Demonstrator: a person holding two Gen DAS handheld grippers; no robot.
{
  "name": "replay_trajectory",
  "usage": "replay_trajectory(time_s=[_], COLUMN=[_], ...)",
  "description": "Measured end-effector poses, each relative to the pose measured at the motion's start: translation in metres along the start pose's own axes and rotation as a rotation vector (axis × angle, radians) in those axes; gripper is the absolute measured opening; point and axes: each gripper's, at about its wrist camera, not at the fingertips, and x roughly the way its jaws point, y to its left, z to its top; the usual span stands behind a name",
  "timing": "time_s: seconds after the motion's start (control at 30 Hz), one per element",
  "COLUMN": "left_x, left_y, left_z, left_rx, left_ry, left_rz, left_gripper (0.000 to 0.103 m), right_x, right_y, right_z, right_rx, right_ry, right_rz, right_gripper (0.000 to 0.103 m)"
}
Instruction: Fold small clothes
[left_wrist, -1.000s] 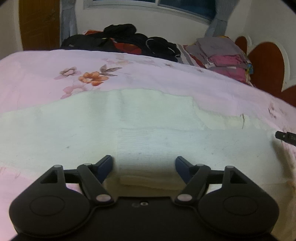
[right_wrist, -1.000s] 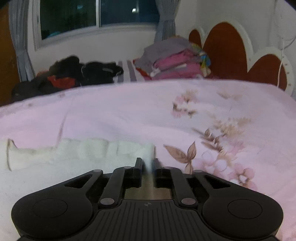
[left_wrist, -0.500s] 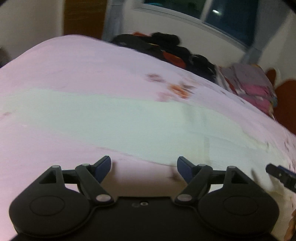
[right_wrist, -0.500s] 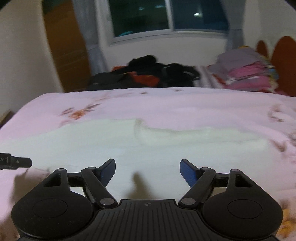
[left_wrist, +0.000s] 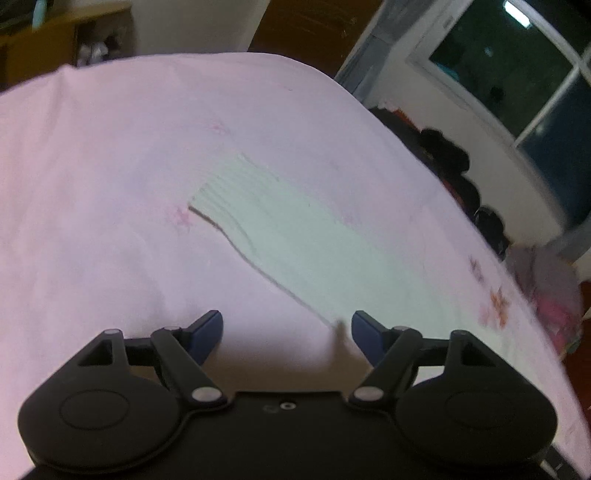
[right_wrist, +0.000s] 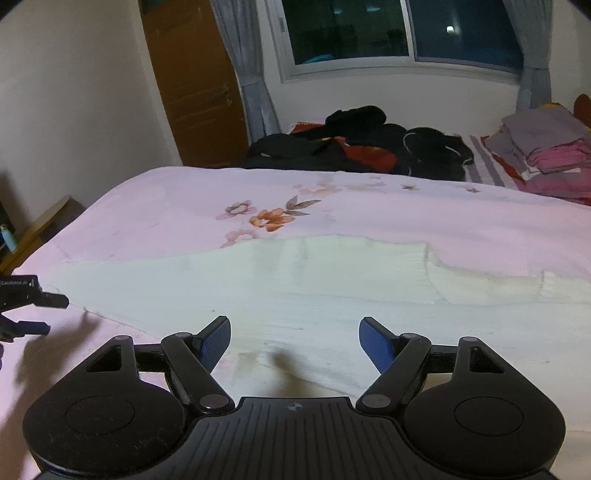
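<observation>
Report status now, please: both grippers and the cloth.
Left gripper open, empty. Right gripper open, empty. White cloth lies flat on bed. Nothing in the way.

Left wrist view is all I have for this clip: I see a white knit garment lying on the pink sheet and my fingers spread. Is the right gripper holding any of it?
Observer: No. The right gripper is open and holds nothing; the white knit garment lies spread under it.
Operator: Can you see my gripper from there?
Observer: Yes, the left gripper shows at the far left edge, beside the garment's left end.
Operator: Anything else on the bed?
Observer: A pile of dark clothes at the far side, and a folded stack to its right.
</observation>
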Motion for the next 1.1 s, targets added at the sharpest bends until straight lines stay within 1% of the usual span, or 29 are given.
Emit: replay_trajectory(time_s=[0.07,0.2,0.27,0.33,0.37,0.4,0.43,0.5,0.6,0.63,0.7,0.73,0.77,0.83,0.87,0.97,1.1], left_x=[0.009,0.024,0.028,0.032,0.032,0.033,0.031,0.027,0.012,0.008,-0.001,-0.007,-0.013,-0.025,-0.029,-0.037,-0.037], left_y=[0.000,-0.011,-0.014,-0.019,-0.016,-0.015,-0.009,-0.006,-0.014,-0.021,-0.033,-0.043,-0.054,-0.083,-0.096,-0.147,-0.217], left_z=[0.007,0.010,0.012,0.012,0.013,0.013,0.013,0.013,0.009,0.009,0.009,0.008,0.006,0.000,-0.004,-0.025,-0.068], left_rx=[0.001,0.012,0.012,0.025,0.023,0.015,0.007,0.010,0.034,0.049,0.071,0.090,0.117,0.182,0.208,0.289,0.397], left_ry=[-0.032,-0.090,-0.112,-0.132,-0.138,-0.145,-0.148,-0.157,-0.187,-0.194,-0.198,-0.201,-0.205,-0.205,-0.196,-0.146,-0.056], left_rz=[-0.017,-0.002,0.010,0.036,0.038,0.023,0.013,0.005,-0.039,-0.059,-0.107,-0.133,-0.160,-0.227,-0.259,-0.370,-0.510], left_gripper=[0.071,0.060,0.048,0.025,0.020,0.012,0.005,0.004,0.003,0.003,0.003,0.003,0.003,0.003,0.003,0.003,0.003], right_x=[0.005,0.015,0.018,0.021,0.022,0.024,0.026,0.030,0.039,0.046,0.049,0.049,0.047,0.034,0.027,0.005,-0.028], right_y=[0.001,-0.002,-0.005,-0.006,-0.006,-0.007,-0.007,-0.009,-0.015,-0.016,-0.016,-0.017,-0.020,-0.029,-0.032,-0.042,-0.066], right_z=[-0.001,-0.001,-0.002,-0.002,-0.003,-0.003,-0.004,-0.007,-0.013,-0.016,-0.017,-0.016,-0.014,-0.013,-0.012,-0.012,-0.014], right_rx=[0.004,0.009,0.014,0.015,0.019,0.018,0.015,0.017,0.021,0.011,-0.022,-0.015,0.009,0.075,0.094,0.108,0.152], right_ry=[0.007,0.021,0.021,0.025,0.026,0.028,0.030,0.047,0.074,0.104,0.100,0.102,0.097,0.059,0.043,0.013,-0.017], right_rz=[-0.011,-0.048,-0.065,-0.081,-0.084,-0.091,-0.098,-0.109,-0.141,-0.140,-0.147,-0.143,-0.132,-0.100,-0.099,-0.098,-0.126], right_gripper=[0.077,0.077,0.077,0.077,0.077,0.076,0.068,0.052,0.051,0.051,0.052,0.052,0.052,0.052,0.052,0.052,0.052])
